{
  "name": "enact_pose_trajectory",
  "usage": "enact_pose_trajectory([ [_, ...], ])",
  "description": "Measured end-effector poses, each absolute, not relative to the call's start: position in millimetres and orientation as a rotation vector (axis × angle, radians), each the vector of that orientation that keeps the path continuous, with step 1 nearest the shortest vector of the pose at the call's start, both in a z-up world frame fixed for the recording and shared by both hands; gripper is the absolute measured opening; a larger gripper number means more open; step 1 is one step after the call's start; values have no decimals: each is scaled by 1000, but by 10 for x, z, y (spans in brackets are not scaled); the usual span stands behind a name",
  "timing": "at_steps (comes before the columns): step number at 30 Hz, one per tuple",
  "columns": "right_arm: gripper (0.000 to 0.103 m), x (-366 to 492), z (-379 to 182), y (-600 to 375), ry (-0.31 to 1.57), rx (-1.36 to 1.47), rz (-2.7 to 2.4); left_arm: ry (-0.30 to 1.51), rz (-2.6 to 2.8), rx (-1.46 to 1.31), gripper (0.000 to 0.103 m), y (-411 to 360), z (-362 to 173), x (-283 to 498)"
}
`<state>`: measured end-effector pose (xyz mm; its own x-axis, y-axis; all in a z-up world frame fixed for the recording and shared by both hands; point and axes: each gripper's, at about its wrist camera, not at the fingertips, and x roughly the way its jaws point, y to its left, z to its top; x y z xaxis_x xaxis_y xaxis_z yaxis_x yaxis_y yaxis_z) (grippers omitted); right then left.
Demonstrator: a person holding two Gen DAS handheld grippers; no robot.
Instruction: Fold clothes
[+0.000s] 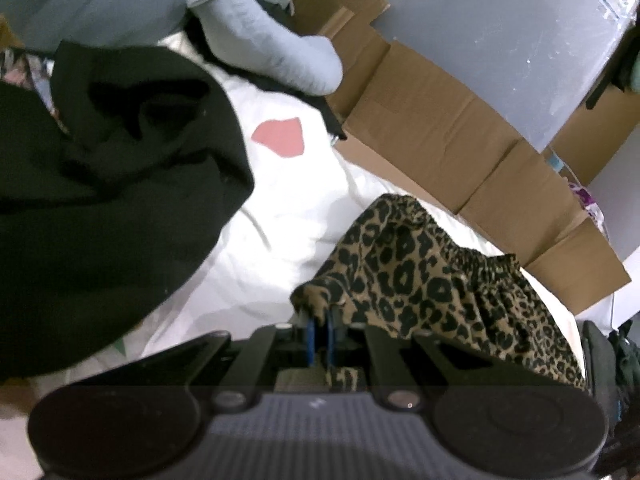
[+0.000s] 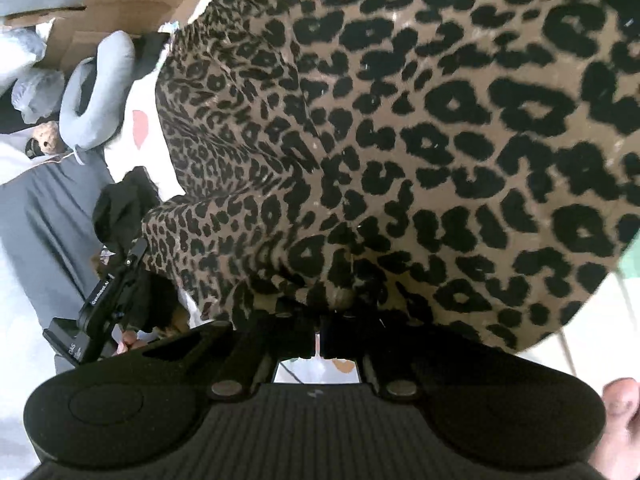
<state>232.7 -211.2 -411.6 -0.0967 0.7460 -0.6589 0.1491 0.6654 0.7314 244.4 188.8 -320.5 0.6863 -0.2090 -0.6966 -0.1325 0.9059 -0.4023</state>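
A leopard-print garment (image 1: pixel 424 276) with an elastic, gathered band hangs over a white sheet (image 1: pixel 288 208). My left gripper (image 1: pixel 320 320) is shut on one corner of it, with cloth pinched between the blue pads. In the right wrist view the same leopard-print garment (image 2: pixel 400 140) fills most of the frame. My right gripper (image 2: pixel 318 316) is shut on a fold of it, and its fingertips are hidden under the cloth. The left gripper (image 2: pixel 116 284) shows at the lower left of that view, holding the garment's other end.
A black garment (image 1: pixel 120 200) lies heaped at the left on the white sheet, which bears a pink heart (image 1: pixel 280 136). A light blue neck pillow (image 1: pixel 272 44) sits behind. Flattened cardboard boxes (image 1: pixel 460 148) run along the right. A person's toe (image 2: pixel 620 400) shows at the lower right.
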Motion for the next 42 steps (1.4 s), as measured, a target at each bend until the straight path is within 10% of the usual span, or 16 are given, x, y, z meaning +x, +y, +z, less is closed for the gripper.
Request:
enact_pose_trajectory([
  [24, 3, 2725, -4252, -2480, 1511, 890, 439, 882, -24, -475, 7, 1825, -3697, 2737],
  [26, 10, 2708, -4242, -2490, 1524, 909, 459, 883, -23, -483, 7, 1825, -3733, 2760],
  [29, 51, 2662, -4194, -2506, 1541, 951, 506, 880, -25, -490, 7, 1818, -3741, 2780],
  [42, 55, 2146, -3956, -2320, 1553, 667, 749, 875, -27, -494, 7, 1810, -3726, 2803],
])
